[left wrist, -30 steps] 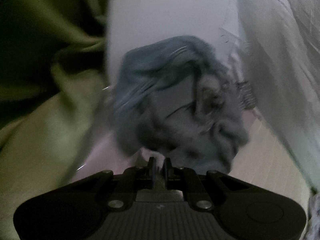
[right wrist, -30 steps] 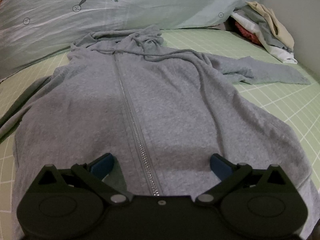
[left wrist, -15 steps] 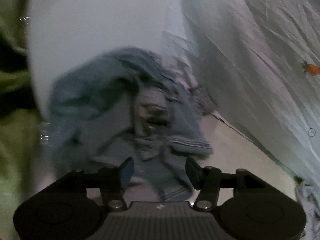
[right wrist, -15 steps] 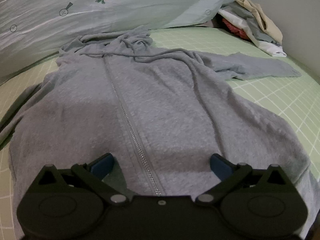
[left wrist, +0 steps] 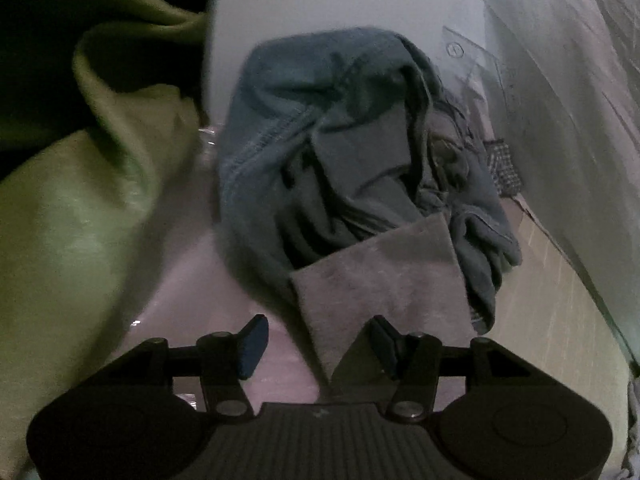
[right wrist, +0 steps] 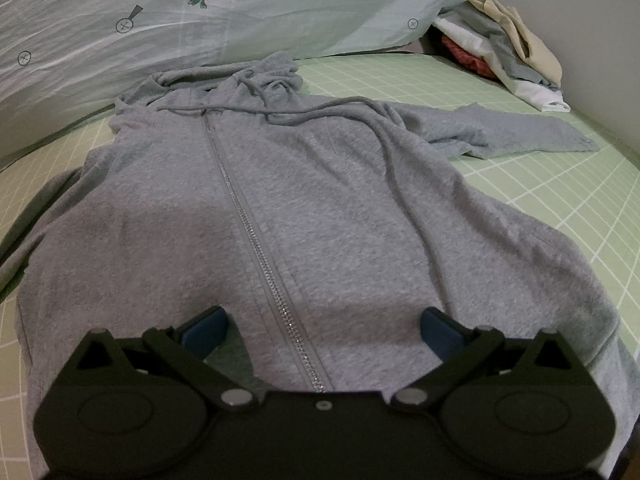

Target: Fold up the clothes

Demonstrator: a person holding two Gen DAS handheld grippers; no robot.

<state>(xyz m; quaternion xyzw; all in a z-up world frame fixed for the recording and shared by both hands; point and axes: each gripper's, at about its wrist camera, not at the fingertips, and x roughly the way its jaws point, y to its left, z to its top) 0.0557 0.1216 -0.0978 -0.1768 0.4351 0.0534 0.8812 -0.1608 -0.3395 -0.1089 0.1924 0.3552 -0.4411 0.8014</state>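
Claw jaws on the left claw (left wrist: 316, 346) stood partly apart, having just been opening, and a flat grey corner of cloth (left wrist: 380, 288) lay between the blue pads without being pinched by either. Beyond that corner sat a crumpled blue-grey garment (left wrist: 340, 152), heaped against a pale wall, with a fold of olive-green fabric (left wrist: 80, 200) to its left. The right claw (right wrist: 324, 330) was spread wide and gripped nothing, poised just above the hem of the grey zip-front hooded sweatshirt (right wrist: 280, 184), which lay spread face-up on the green grid-patterned bed sheet (right wrist: 540, 200).

Taking the sweatshirt as the landmark: its far sleeve stretched out to the right, its drawstring trailed loose across the chest, and a small stack of folded clothes (right wrist: 504, 44) sat beyond that sleeve.

Risks seemed plain enough. The near left edge was bunched, so a fold started there would probably trap a crease. The loose cord could drag off line. A wide claw closing near the zip might catch only the top layer.
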